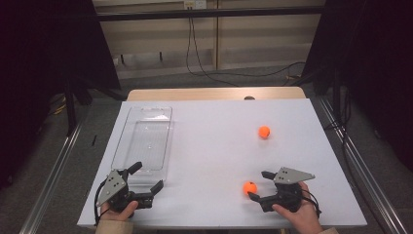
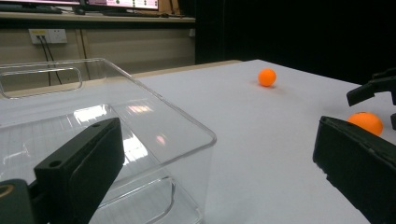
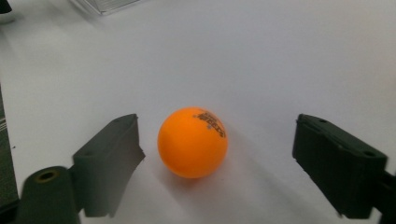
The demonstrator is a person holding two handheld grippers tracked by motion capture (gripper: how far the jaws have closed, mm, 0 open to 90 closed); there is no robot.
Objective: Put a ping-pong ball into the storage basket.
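The near orange ball is framed, untouched, between the spread jaws of the right gripper; the left gripper is held released beside the clear tray.

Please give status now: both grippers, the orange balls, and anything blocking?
Left hand-held gripper open at clear tray corner. Right hand-held gripper open around near orange ball, not touching. Far orange ball loose on table. Nothing blocking.
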